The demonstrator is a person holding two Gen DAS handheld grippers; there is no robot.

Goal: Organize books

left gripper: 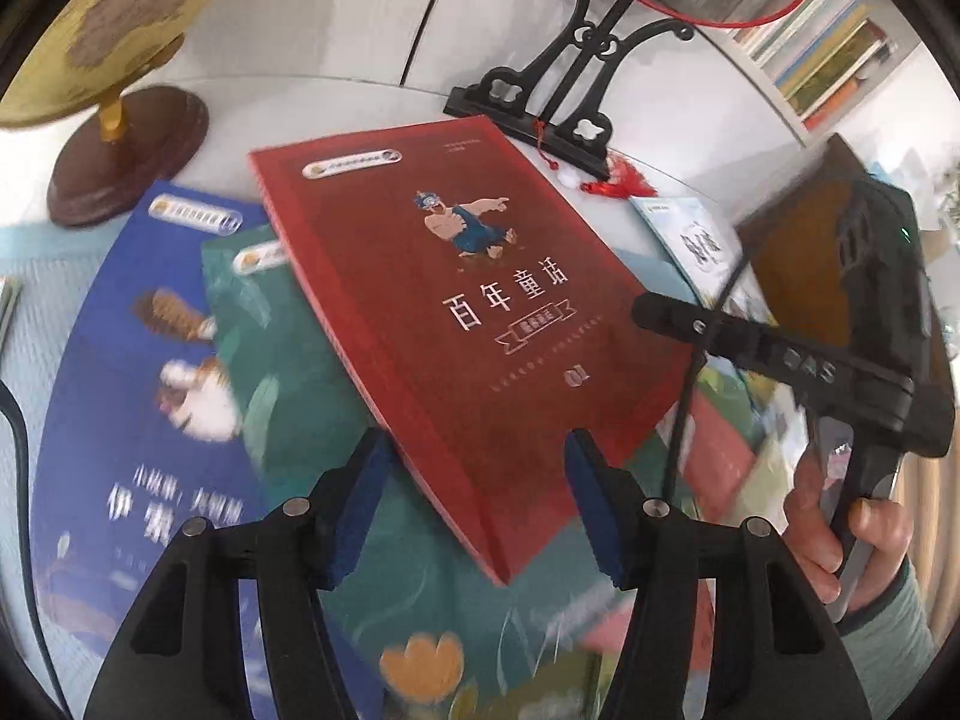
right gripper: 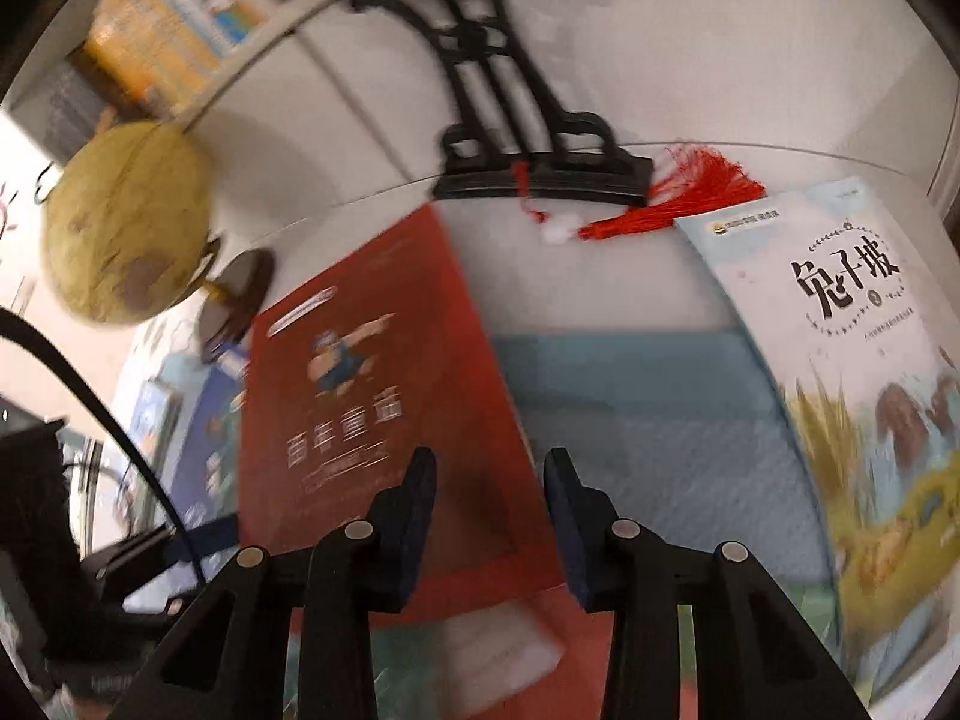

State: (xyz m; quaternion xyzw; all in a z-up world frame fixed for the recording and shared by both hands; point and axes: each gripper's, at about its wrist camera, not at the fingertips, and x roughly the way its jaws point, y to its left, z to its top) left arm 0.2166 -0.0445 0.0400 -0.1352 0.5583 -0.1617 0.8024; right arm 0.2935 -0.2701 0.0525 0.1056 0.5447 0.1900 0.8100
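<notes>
Bookshelf (left gripper: 834, 54) holds upright books; red book (left gripper: 456, 312) lies outside.

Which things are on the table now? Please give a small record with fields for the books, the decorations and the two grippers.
top book: red book, lying on the green book and blue book
separate book: pale book, at right
decorations: globe, black stand with red tassel
left gripper: open, astride the red book's near corner
right gripper: open, over the red book's edge

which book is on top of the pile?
The red book, with the pointing cartoon figure. It overlaps the green book, which overlaps the blue book. The pale rabbit-title book lies apart.
</notes>
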